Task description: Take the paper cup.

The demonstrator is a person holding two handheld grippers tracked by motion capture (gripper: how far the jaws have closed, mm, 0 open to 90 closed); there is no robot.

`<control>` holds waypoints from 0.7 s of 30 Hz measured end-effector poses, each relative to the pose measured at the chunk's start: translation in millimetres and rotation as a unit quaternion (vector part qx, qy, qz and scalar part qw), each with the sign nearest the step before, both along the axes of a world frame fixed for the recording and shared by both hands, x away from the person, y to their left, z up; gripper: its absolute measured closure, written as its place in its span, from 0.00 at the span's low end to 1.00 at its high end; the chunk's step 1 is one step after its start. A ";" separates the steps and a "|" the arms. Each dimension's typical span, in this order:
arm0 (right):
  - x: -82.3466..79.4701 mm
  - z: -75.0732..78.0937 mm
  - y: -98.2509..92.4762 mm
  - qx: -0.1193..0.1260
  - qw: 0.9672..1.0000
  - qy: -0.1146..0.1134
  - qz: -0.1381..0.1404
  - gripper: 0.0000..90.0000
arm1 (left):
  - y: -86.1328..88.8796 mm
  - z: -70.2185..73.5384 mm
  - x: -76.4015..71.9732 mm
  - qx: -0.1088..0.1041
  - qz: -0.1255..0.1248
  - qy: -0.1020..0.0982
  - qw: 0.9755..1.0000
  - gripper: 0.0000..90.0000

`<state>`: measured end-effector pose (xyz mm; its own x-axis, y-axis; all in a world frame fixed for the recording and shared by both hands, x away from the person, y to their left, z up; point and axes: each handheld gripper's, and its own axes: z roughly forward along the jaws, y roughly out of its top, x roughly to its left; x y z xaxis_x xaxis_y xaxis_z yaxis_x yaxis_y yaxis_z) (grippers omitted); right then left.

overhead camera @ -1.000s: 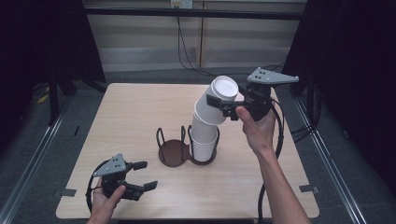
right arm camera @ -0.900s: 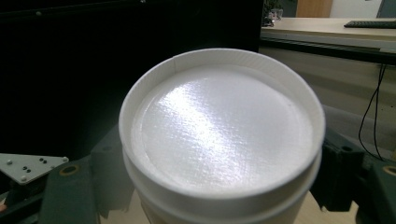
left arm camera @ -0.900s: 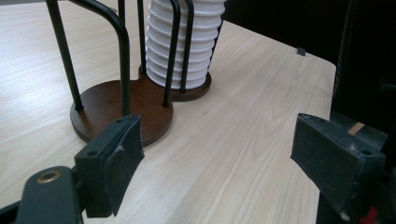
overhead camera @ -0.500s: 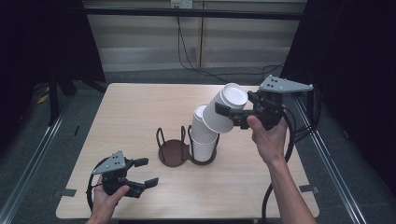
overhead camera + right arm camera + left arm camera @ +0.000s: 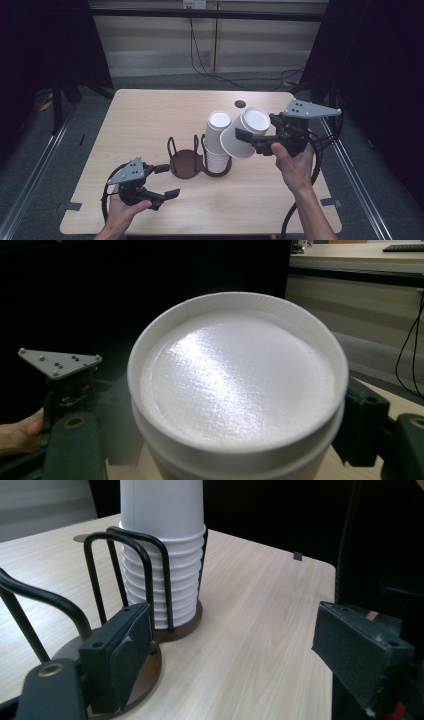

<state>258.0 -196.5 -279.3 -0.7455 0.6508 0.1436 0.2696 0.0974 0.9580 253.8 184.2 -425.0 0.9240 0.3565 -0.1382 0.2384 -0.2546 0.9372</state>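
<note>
Wooden table (image 5: 150, 120), grey floor (image 5: 45, 145), cables (image 5: 210, 70) behind.

In the left gripper view the cup stack (image 5: 162, 555) runs off the top edge, so its top is cut away, and the near ring of the wire holder (image 5: 127, 575) is partly hidden behind the left tongs (image 5: 240, 655). In the right gripper view the held cup (image 5: 237, 385) blocks the table and its lower body drops below the bottom edge. In the high view the small dark spot (image 5: 240, 104) on the table (image 5: 150, 115) is too small to tell
</note>
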 end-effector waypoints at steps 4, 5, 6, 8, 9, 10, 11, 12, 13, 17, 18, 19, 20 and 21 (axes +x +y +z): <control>-6.7 -7.2 1.0 0.000 1.000 0.005 0.005 0.26 | -6.4 4.5 2.0 -0.007 -0.002 -0.002 1.000 0.18; -8.0 -8.6 2.1 -0.001 1.000 0.009 0.005 0.26 | -7.6 5.5 2.4 -0.008 -0.005 -0.004 1.000 0.18; -9.2 -9.9 3.3 -0.003 1.000 0.012 0.005 0.26 | -9.1 6.1 2.6 -0.009 -0.004 -0.008 1.000 0.18; -10.9 -13.6 5.9 -0.007 1.000 0.016 0.010 0.26 | -10.7 6.9 4.1 -0.015 -0.009 -0.003 1.000 0.18; -11.2 -16.1 7.0 -0.007 1.000 0.017 0.011 0.26 | -10.7 6.9 4.1 -0.015 -0.009 -0.003 1.000 0.18; -11.4 -18.8 8.0 -0.009 1.000 0.020 0.013 0.26 | -12.2 7.7 5.5 -0.017 -0.008 0.000 1.000 0.18; -11.6 -20.9 8.7 -0.008 1.000 0.022 0.015 0.26 | -12.2 7.7 5.5 -0.017 -0.008 0.000 1.000 0.18; -11.9 -24.2 9.9 -0.009 1.000 0.024 0.016 0.26 | -14.2 9.2 6.9 -0.023 -0.011 0.001 1.000 0.18; -12.5 -26.5 10.9 -0.010 0.999 0.025 0.018 0.26 | -15.6 10.4 7.0 -0.021 -0.010 -0.002 1.000 0.18; -14.9 -31.5 13.4 -0.007 0.999 0.028 0.024 0.26 | -19.4 14.1 7.3 -0.023 -0.018 -0.009 1.000 0.18; -15.2 -32.7 14.3 -0.007 0.999 0.029 0.026 0.26 | -21.4 16.2 8.0 -0.029 -0.019 -0.008 0.999 0.18; -15.9 -35.1 16.6 -0.011 0.999 0.031 0.028 0.26 | -23.2 17.5 8.5 -0.027 -0.021 -0.009 0.999 0.18; -16.5 -38.3 20.0 -0.014 0.999 0.034 0.034 0.26 | -26.7 19.1 8.9 -0.021 -0.025 -0.012 0.999 0.18; -16.9 -39.4 21.5 -0.014 0.999 0.034 0.035 0.26 | -26.7 19.1 8.9 -0.021 -0.025 -0.012 0.999 0.18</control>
